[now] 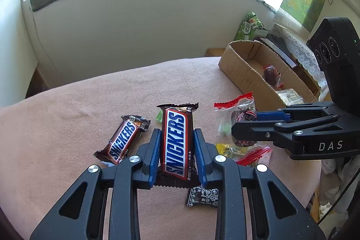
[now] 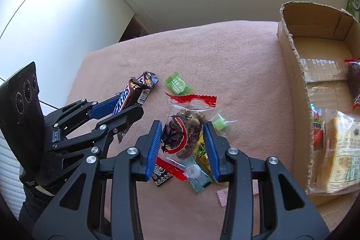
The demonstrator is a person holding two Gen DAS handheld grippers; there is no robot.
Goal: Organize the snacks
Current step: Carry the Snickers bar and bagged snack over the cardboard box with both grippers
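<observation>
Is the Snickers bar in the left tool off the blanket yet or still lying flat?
Off it: the Snickers bar is clamped in the left tool, tilted above the blanket in the right wrist view.

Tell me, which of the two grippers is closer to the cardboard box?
The right one. The right gripper, shut on a clear-wrapped dark snack, sits beside the cardboard box. The left gripper, clamping a Snickers bar, is farther out over the pink cloth.
</observation>
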